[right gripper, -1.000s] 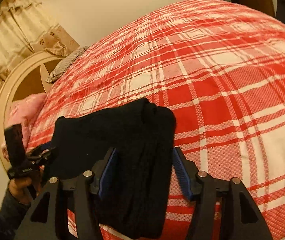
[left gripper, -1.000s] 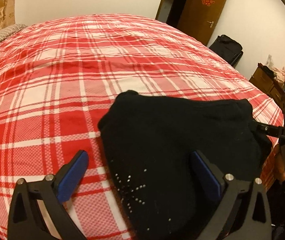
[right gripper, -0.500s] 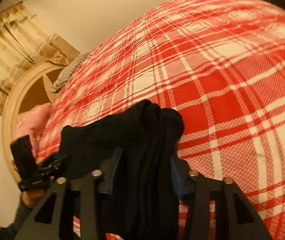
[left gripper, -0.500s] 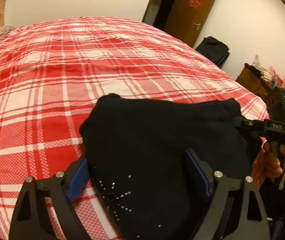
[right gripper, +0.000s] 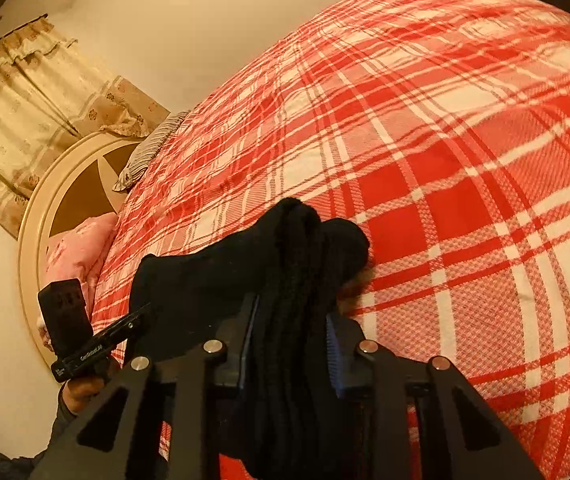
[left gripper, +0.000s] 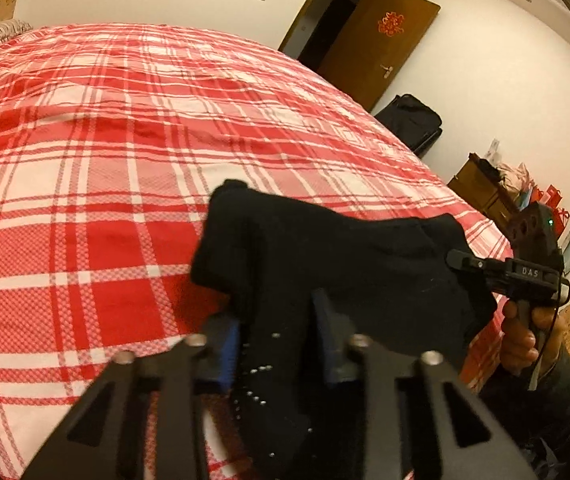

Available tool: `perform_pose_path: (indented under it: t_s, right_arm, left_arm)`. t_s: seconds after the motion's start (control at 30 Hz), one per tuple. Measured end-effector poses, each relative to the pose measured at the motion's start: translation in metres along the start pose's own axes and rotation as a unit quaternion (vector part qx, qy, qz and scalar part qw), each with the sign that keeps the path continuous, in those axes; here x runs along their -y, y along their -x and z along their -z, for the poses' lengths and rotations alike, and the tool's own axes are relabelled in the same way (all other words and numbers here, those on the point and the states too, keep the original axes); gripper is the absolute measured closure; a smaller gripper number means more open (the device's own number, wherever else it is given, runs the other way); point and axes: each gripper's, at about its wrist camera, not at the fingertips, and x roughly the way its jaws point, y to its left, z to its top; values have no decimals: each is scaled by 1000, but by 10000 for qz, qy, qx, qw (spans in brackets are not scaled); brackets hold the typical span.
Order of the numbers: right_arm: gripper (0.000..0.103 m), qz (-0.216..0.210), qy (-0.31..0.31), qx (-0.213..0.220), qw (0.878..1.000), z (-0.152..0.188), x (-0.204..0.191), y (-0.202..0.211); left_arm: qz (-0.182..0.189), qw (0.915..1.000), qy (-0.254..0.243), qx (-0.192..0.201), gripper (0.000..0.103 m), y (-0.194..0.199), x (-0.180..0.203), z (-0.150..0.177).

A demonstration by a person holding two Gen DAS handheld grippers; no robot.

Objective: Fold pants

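Showing door (left gripper: 369, 40) left view; headboard (right gripper: 41, 208) right.

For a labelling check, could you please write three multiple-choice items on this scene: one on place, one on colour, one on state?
1. Where do the pants lie?
A. on the bed
B. on the floor
C. on a chair

2. What colour is the bedcover?
A. plain blue
B. red and white plaid
C. green stripes

3. How does the left gripper stand?
A. wide open
B. shut on the pants
C. shut on nothing

Key: 1 A, they rest on the bedcover; 2 B, red and white checks show; 3 B, black cloth is pinched between its jaws, which have just been closing.
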Motion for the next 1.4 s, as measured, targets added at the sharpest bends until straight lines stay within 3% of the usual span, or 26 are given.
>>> perform_pose_path:
  t_s: [0.37, 0.77, 1.1, 1.4]
  right_arm:
    - [73, 188, 1314, -199, 9909, -41, -79, -6]
    - [74, -302, 2466, -837, 9650, -83, -190, -107]
    - [74, -691, 2786, -1096, 9516, -81, -253, -175]
    - [74, -969, 2726, -1228, 9493, -76, -282, -233]
  left_arm:
    - [-57, 9988, -30, 490, 85, 47, -4, -9]
    - [-1088, 9871, 348, 1121, 86, 122, -67, -10]
    - [-1787, 9731, 697, 1277, 86, 156, -114, -3]
    - [-2214, 9621, 975, 1259, 86, 166, -157, 4]
